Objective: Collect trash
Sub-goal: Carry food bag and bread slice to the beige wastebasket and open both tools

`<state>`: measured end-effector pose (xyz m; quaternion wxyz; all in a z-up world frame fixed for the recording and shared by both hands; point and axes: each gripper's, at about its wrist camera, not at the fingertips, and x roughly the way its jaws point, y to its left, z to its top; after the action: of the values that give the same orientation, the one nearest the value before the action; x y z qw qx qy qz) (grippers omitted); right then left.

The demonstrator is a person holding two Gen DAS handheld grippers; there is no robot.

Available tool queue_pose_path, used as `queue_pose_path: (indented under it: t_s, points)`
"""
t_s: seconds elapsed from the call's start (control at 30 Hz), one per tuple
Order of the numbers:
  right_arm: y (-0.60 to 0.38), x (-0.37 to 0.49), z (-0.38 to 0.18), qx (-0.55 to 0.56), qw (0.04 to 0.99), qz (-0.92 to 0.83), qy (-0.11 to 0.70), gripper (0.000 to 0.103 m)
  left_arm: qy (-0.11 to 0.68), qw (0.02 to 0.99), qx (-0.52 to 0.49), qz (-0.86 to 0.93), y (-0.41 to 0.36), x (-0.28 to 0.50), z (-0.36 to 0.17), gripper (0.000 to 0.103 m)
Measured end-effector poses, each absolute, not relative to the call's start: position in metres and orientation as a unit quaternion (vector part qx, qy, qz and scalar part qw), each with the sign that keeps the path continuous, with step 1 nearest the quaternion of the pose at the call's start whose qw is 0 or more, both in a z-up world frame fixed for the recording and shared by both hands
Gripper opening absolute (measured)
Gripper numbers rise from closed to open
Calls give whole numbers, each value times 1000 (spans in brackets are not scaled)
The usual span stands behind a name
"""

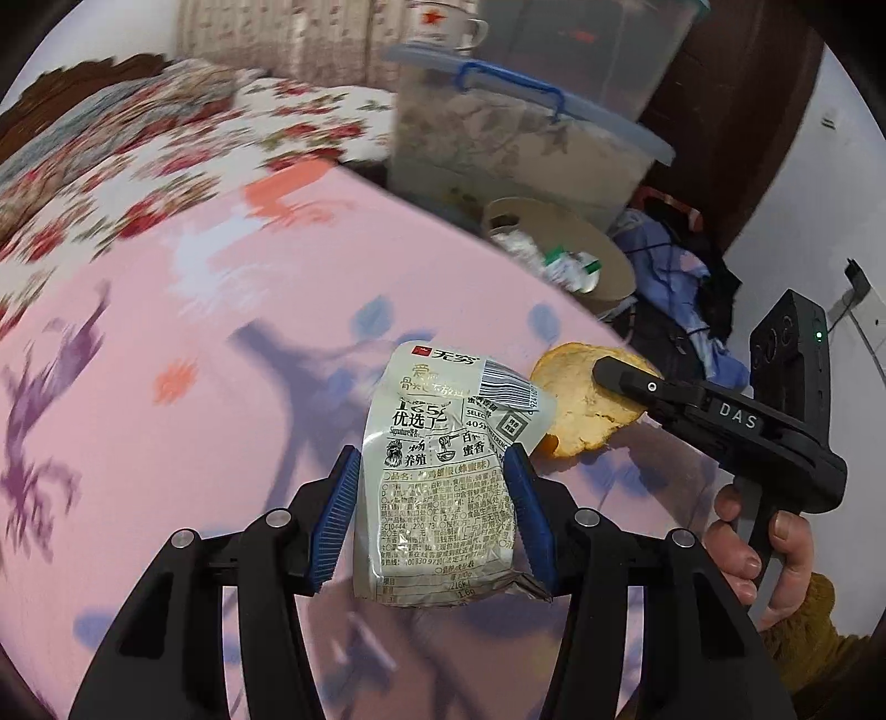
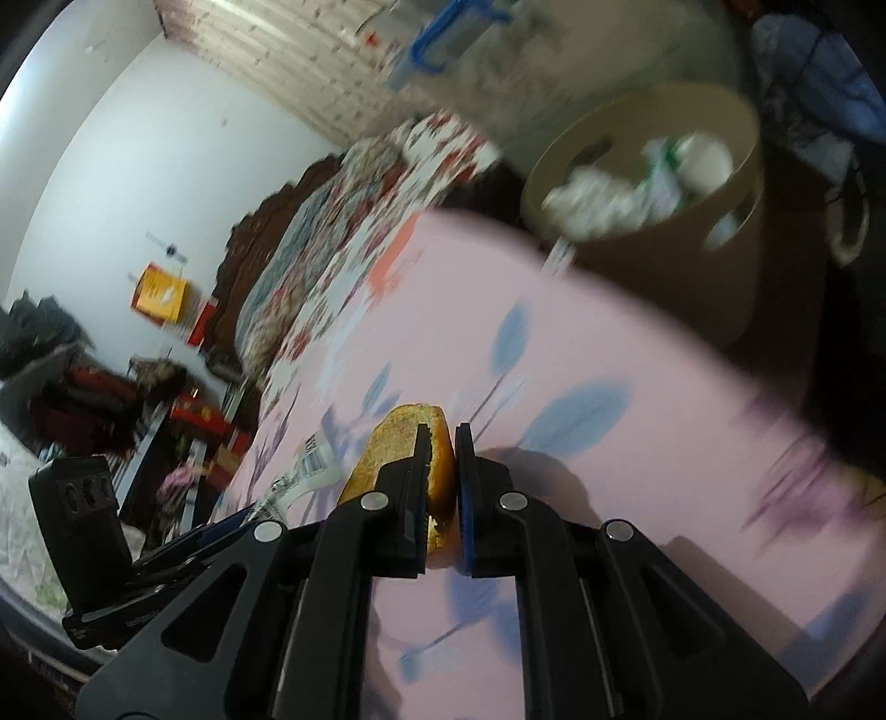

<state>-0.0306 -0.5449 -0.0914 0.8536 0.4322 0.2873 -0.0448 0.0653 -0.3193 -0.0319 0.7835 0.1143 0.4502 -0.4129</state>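
Observation:
My left gripper (image 1: 429,462) is shut on a silver snack wrapper (image 1: 443,471) with black print and a barcode, held upright over the pink bedsheet (image 1: 166,332). To its right my right gripper (image 1: 601,368) is shut on a piece of orange peel (image 1: 576,410). In the right wrist view the same gripper (image 2: 441,437) pinches the orange peel (image 2: 398,443) edge-on between its blue pads, and the wrapper (image 2: 310,471) shows at the left. A tan round bin (image 1: 559,249) with crumpled trash inside stands beyond the bed's edge; this bin (image 2: 664,277) fills the upper right of the right wrist view.
A floral quilt (image 1: 138,166) covers the far part of the bed. Clear storage boxes with blue lids (image 1: 520,133) are stacked behind the bin, a mug (image 1: 443,25) on top. Clothes and cables (image 1: 675,277) lie right of the bin. A hand (image 1: 758,548) holds the right gripper's handle.

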Motion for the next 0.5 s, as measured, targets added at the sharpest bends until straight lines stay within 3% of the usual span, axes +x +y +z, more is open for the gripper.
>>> queue_pose_path:
  t_s: [0.27, 0.5]
  points:
    - [-651, -33, -73, 436, 857, -134, 241, 11, 454, 752, 116, -464, -446, 104, -20, 51]
    - [-704, 6, -80, 429, 850, -165, 257, 15, 473, 739, 96, -470, -548, 147, -25, 51]
